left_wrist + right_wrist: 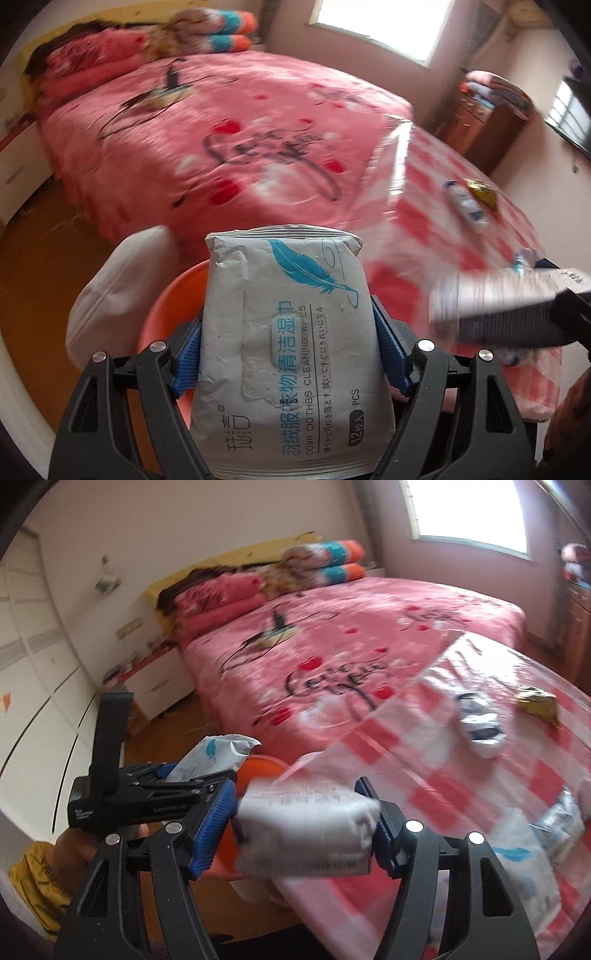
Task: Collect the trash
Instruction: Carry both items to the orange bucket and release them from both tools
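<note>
My left gripper is shut on a grey wet-wipes pack with a blue feather print, held above an orange basin. It also shows in the right wrist view with the pack over the basin. My right gripper is shut on a white tissue packet, beside the basin. The packet appears blurred at the right of the left wrist view. A blue-white wrapper and a yellow wrapper lie on the checked tablecloth.
A pink bed fills the middle. A white stool stands beside the basin. More packets lie on the table's right. A wooden cabinet stands at the far right, white wardrobes at the left.
</note>
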`<state>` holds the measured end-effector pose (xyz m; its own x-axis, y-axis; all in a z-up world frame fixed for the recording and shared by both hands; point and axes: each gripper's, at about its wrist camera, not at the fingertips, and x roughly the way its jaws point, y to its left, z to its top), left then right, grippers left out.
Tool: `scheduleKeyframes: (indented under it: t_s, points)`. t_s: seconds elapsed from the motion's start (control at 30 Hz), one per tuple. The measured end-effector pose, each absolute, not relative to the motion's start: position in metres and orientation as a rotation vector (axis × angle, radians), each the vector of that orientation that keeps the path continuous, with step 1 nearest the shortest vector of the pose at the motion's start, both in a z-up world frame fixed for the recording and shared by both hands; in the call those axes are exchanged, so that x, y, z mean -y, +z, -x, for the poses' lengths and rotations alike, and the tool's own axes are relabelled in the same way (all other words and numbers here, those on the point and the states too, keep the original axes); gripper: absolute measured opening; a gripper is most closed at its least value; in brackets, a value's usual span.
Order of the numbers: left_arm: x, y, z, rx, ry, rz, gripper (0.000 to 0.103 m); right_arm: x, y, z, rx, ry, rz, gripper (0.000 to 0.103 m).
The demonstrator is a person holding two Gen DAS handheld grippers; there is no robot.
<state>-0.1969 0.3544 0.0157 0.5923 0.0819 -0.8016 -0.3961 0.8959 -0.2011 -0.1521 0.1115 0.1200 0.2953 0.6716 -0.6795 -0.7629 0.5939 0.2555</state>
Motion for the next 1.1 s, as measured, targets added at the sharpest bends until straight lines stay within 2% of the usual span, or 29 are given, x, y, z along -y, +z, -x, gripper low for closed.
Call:
scheduleKeyframes:
  t_s: [0.07, 0.27, 0.57, 0.77, 1.1]
  points:
    - [-0.370, 0.006, 0.206, -0.913, 0.318, 0.401, 0.079, -0.128, 0.115, 0.157, -0.853, 0.988, 0.145, 0.064]
    - [-0.404, -0.024, 0.222, -0.944, 0.376, 0.475, 0.079, -0.178, 0.104, 0.171, -0.842, 1.064, 0.245, 0.063]
    - [-0.410, -0.059, 0.220, -0.987, 0.377, 0.513, 0.079, -0.217, 0.071, 0.162, -0.862, 1.109, 0.277, 0.062]
    - [-0.409, -0.058, 0.218, -0.983, 0.368, 0.497, 0.079, -0.232, 0.068, 0.150, -0.903, 1.139, 0.203, 0.062]
    - [-0.407, -0.059, 0.220, -0.998, 0.359, 0.485, 0.079, -0.241, 0.098, 0.140, -0.863, 1.195, -0.040, 0.062]
